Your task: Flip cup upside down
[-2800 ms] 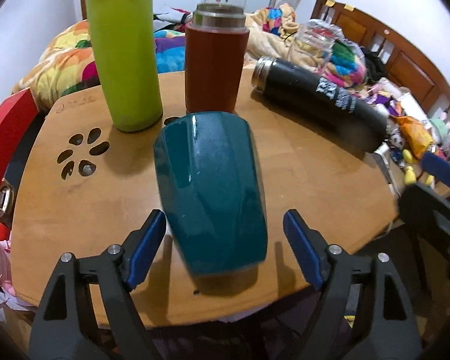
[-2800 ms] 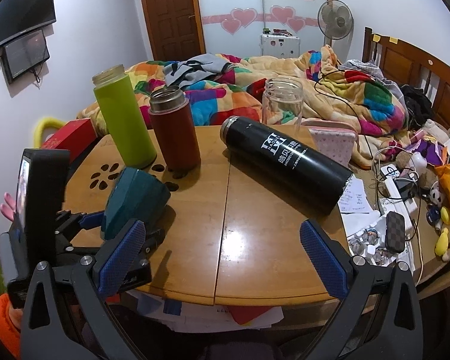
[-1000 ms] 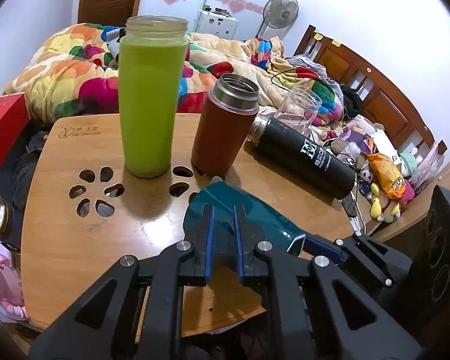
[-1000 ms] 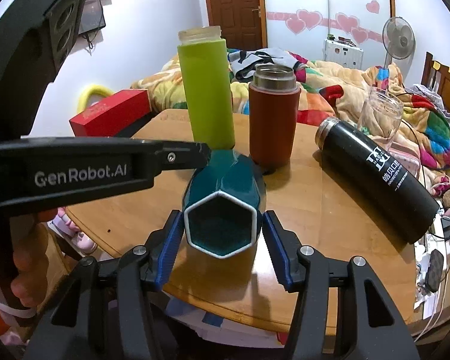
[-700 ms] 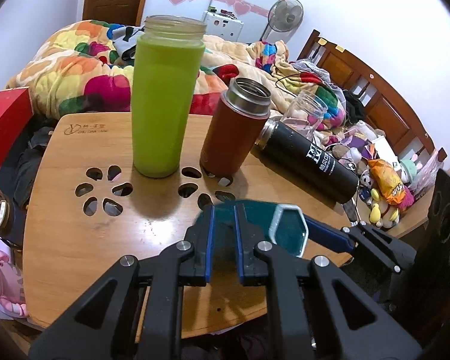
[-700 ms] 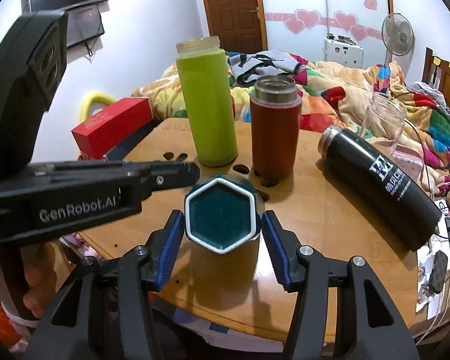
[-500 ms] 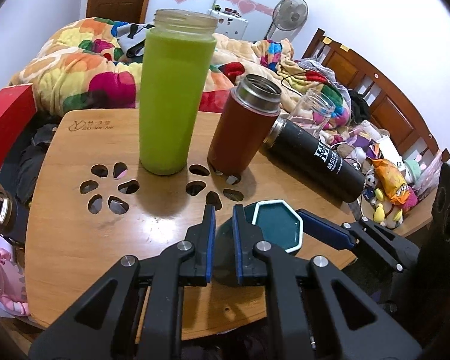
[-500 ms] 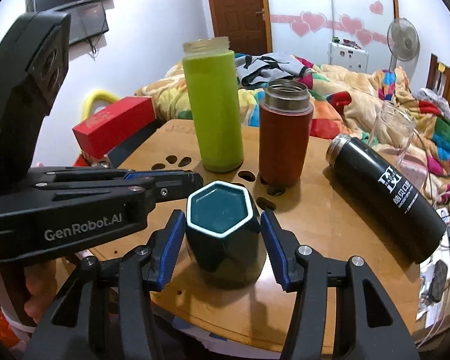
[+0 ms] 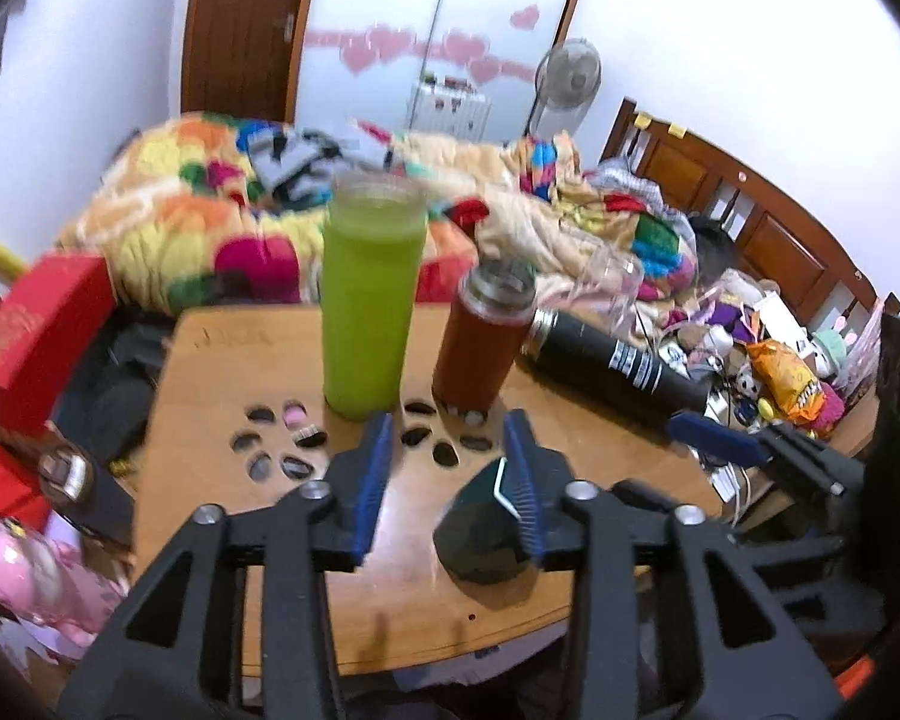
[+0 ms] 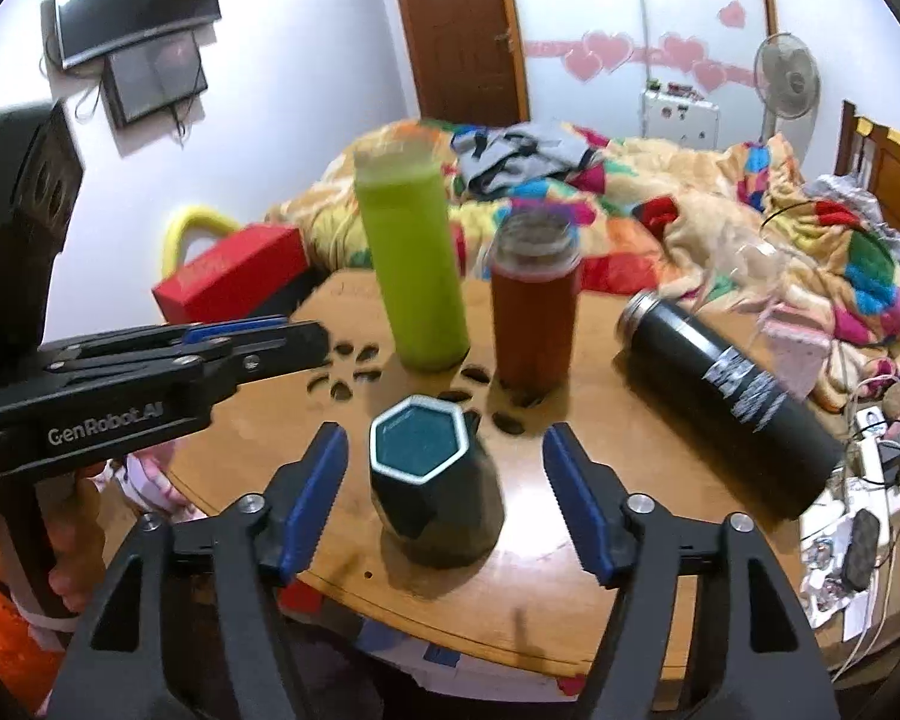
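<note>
A dark teal hexagonal cup [image 10: 435, 489] stands on the round wooden table [image 10: 570, 558], its white-rimmed mouth facing up. My right gripper [image 10: 444, 498] is open, its blue pads apart on either side of the cup and not touching it. In the left wrist view the cup [image 9: 486, 525] sits partly behind the right finger. My left gripper [image 9: 450, 480] is open and empty, just left of the cup; it also shows in the right wrist view [image 10: 252, 336] from the side.
A tall green bottle [image 10: 411, 270] and a brown flask [image 10: 534, 318] stand just behind the cup. A black flask [image 10: 726, 402] lies on its side at the right. A red box [image 10: 231, 279], a bed with blankets and clutter surround the table.
The right gripper turned the cup from lying on its side to standing mouth up, then opened and let go. The left gripper opened and drew back.
</note>
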